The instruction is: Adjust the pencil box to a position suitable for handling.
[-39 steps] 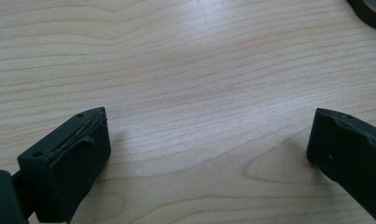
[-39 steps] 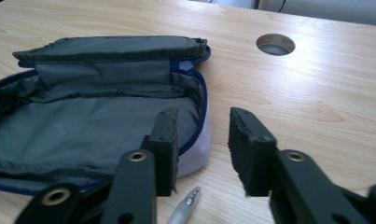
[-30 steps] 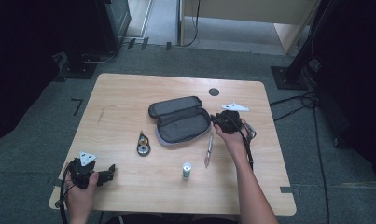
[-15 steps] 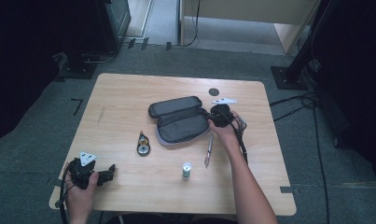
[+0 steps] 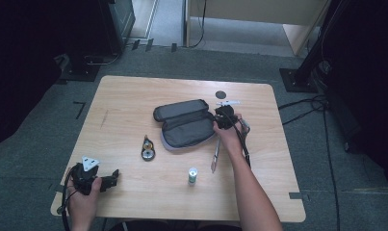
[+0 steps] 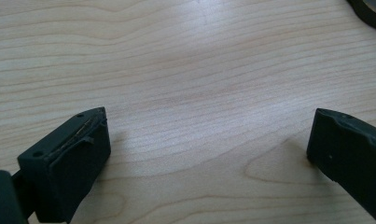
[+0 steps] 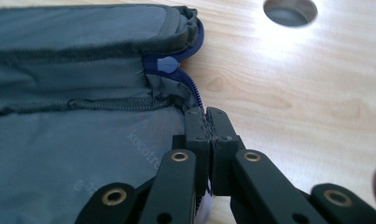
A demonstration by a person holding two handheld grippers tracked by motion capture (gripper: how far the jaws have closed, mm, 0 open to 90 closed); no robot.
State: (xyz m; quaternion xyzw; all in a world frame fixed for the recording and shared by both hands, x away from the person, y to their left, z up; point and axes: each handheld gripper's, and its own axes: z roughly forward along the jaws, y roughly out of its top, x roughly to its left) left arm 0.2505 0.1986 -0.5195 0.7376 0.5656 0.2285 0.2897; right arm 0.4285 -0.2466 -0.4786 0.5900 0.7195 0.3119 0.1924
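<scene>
Right gripper (image 7: 209, 122), jaws pinched together at the zipper end of the open grey pencil case (image 5: 187, 124) mid-table, case stretching away leftward; left gripper (image 5: 115, 174) open, idle, well apart near the front-left edge.

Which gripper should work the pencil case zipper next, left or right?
Right. The right gripper is already shut at the zipper of the pencil case; the left gripper sits open at the table's near corner.

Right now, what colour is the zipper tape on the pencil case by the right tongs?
Blue, against the dark grey fabric of the pencil case; the zipper tape shows best in the right gripper view.
</scene>
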